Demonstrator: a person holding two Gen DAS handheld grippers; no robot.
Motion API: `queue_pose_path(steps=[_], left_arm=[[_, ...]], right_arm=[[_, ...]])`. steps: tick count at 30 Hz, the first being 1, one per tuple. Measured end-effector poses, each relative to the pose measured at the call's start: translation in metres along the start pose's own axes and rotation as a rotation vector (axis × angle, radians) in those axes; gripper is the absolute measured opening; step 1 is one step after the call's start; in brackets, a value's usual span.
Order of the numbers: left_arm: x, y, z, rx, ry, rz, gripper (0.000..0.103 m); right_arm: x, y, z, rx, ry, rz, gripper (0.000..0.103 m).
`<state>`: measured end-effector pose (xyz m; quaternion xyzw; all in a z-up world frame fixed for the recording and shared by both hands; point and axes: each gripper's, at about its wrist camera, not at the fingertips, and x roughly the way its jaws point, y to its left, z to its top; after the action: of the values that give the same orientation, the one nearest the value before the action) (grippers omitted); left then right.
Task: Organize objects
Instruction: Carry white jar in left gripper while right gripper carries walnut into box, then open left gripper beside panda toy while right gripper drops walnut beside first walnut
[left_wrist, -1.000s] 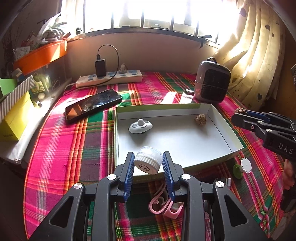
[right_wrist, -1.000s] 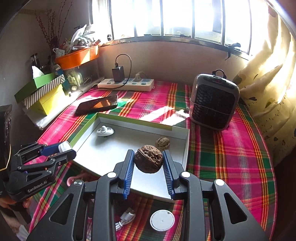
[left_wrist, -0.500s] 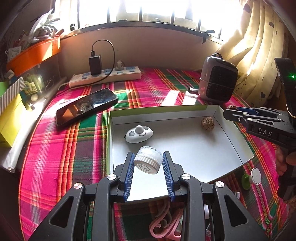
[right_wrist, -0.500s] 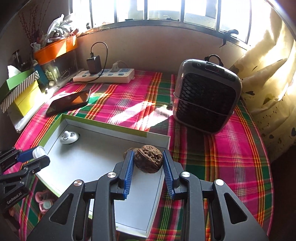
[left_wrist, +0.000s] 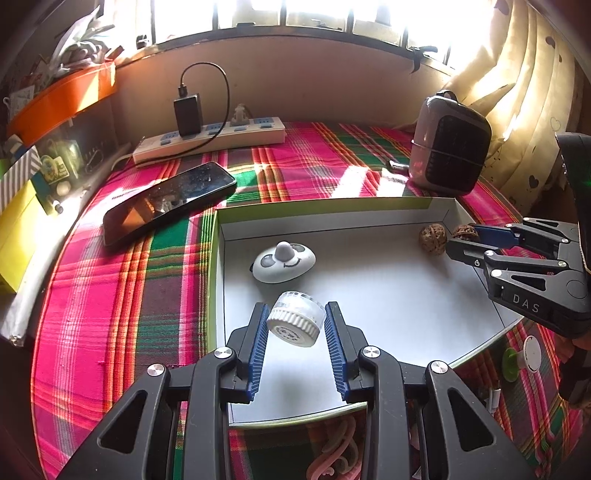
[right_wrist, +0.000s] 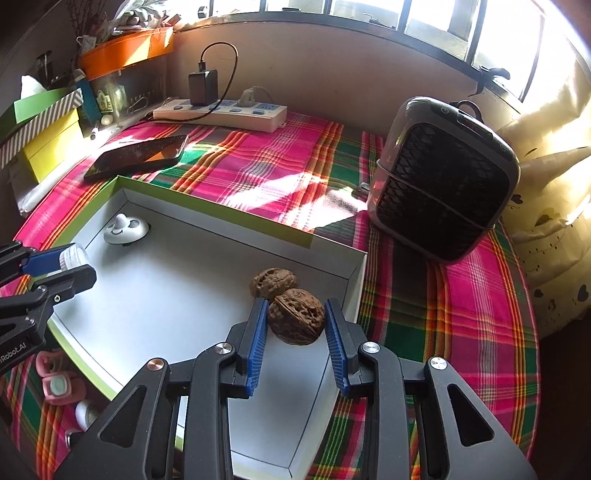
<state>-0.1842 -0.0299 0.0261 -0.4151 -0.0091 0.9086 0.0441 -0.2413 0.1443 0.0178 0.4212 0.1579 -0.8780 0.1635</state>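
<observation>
Left wrist view: both grippers have moved over the shallow white cardboard tray (left_wrist: 369, 218). Left gripper (left_wrist: 295, 326) clamps a small white ribbed-lid jar (left_wrist: 295, 319); right gripper (right_wrist: 295, 325) clamps a brown wrinkled walnut (right_wrist: 297, 315). Release looks imminent.

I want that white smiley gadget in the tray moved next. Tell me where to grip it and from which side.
Grip the white smiley gadget by its upright center knob, coming straight down from above. The body is a low, flat oval dome lying on the tray floor, so its sloped sides offer little purchase, while the knob stands clear on top. The space around it looks open, though both grippers are occupied now.
</observation>
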Motion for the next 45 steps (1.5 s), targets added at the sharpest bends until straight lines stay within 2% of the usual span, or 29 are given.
queue_pose_path(steps=[20, 45], left_arm=[[0.013, -0.003, 0.002, 0.021, 0.008, 0.028, 0.029], [0.015, -0.004, 0.002, 0.034, 0.011, 0.036, 0.029]], right_arm=[[0.019, 0.013, 0.003, -0.096, 0.012, -0.072, 0.032], [0.016, 0.014, 0.003, -0.105, -0.007, -0.076, 0.032]])
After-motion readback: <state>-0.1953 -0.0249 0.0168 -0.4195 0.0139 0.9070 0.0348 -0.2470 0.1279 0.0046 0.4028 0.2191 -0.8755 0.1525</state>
